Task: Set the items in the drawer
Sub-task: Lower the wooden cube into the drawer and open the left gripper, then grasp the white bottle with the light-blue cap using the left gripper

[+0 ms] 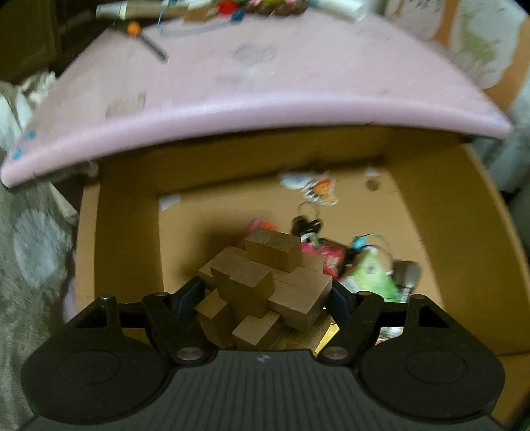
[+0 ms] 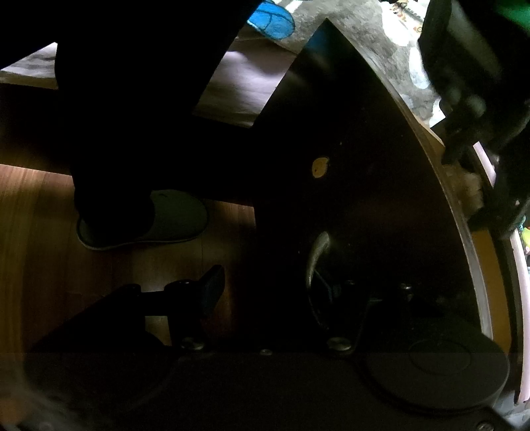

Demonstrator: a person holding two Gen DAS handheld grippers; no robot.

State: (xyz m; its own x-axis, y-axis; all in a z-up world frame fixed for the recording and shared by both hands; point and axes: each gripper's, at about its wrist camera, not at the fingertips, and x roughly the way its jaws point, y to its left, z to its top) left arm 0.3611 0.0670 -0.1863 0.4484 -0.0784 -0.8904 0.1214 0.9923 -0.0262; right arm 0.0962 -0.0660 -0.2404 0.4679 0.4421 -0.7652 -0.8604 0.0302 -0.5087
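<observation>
My left gripper point(image 1: 265, 295) is shut on a wooden block puzzle point(image 1: 265, 291), held over the open drawer point(image 1: 126, 232) with its brown cardboard-coloured floor. In the drawer lie keys with a keyring point(image 1: 306, 225), a pink packet point(image 1: 331, 255), a green packet point(image 1: 374, 275) and a sticker point(image 1: 318, 189). My right gripper point(image 2: 265, 285) is open in the dark, beside the dark drawer front point(image 2: 364, 199) and its metal handle point(image 2: 316, 255). One finger point(image 2: 212, 288) shows over the wood floor.
The pink desk top point(image 1: 251, 99) overhangs the drawer, with pens, tubes and small toys point(image 1: 232, 10) at its far edge. A grey carpet point(image 1: 29, 252) lies left. In the right wrist view a slippered foot point(image 2: 149, 218) stands on the wood floor.
</observation>
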